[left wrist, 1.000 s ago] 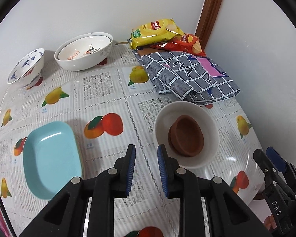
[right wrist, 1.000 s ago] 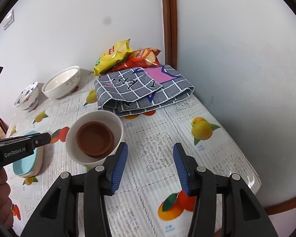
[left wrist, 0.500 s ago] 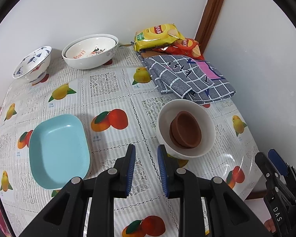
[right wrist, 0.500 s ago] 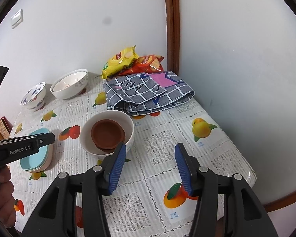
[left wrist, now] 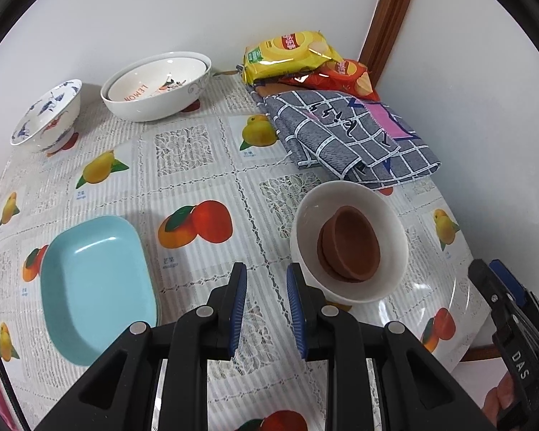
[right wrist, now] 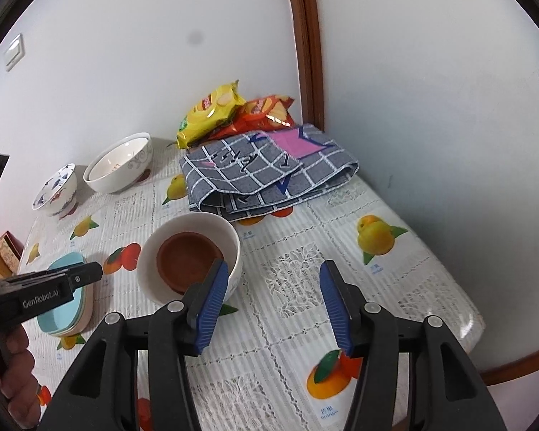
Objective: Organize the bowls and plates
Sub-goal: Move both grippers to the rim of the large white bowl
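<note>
A white bowl [left wrist: 300, 222] [right wrist: 197, 217] with small brown bowls [left wrist: 348, 248] [right wrist: 187, 258] nested inside stands near the table's right edge. A light blue plate [left wrist: 97, 280] [right wrist: 63, 319] lies to its left, on top of a stack in the right wrist view. My left gripper [left wrist: 266, 287] [right wrist: 97, 273] hovers between plate and white bowl, jaws a narrow gap apart and empty. My right gripper [right wrist: 275, 280] [left wrist: 488, 269] is open and empty, its left finger in front of the white bowl's near rim.
Against the back wall stand a large white bowl [left wrist: 154, 89] [right wrist: 118, 165] with another nested inside and a blue-patterned bowl [left wrist: 48, 115] [right wrist: 55, 190]. Chip bags [left wrist: 287, 54] and a folded checked cloth [left wrist: 348, 133] fill the back right corner. A hand [right wrist: 14, 377] holds the left gripper.
Both views drew back from the table half a second ago and have come close again. My right jaws stand slightly wider. No dish has moved.
</note>
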`<state>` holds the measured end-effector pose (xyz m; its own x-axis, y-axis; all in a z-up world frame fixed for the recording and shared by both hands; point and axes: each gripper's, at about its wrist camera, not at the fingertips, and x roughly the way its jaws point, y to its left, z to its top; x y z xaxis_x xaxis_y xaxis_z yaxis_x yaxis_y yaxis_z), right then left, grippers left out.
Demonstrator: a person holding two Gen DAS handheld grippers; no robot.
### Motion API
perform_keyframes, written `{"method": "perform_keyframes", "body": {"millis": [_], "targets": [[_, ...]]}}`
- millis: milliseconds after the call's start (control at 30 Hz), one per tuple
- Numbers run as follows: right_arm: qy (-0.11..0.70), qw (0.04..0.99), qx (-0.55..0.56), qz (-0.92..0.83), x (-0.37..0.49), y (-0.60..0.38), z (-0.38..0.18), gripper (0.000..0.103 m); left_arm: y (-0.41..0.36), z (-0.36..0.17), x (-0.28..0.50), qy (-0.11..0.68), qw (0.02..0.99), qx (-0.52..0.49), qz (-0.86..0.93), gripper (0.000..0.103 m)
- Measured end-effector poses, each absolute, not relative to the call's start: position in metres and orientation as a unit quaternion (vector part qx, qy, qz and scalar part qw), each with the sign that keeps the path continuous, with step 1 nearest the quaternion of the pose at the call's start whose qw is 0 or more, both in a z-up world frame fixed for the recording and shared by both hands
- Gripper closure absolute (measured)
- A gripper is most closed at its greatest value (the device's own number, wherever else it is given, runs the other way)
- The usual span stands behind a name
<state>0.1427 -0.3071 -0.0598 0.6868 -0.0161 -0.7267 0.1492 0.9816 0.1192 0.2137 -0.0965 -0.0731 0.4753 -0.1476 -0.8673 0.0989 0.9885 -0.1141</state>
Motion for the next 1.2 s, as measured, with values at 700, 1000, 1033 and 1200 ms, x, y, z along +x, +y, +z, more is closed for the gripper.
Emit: {"method": "perform_keyframes", "body": {"millis": [700,1000,1033,1200], "targets": [[0.483,0.873,0.066,0.008,0.232,-0.288,-0.116,0.072,-0.103,-0.112,0.274,0.543,0.835,-0.028,-0.082,0.081],[0.506,0.860,0.063,0.001,0.242,-0.287,-0.134,0.073,-0.105,-0.107,0.276,0.537,0.838,-0.025,-0.092,0.081],[0.507,0.859,0.064,0.000,0.242,-0.288,-0.135,0.073,-0.103,-0.106,0.275,0.537,0.838,-0.030,-0.094,0.081],[0.505,0.860,0.069,0.003,0.240,-0.289,-0.135,0.073,-0.101,-0.097,0.272,0.531,0.839,-0.041,-0.114,0.079]]}}
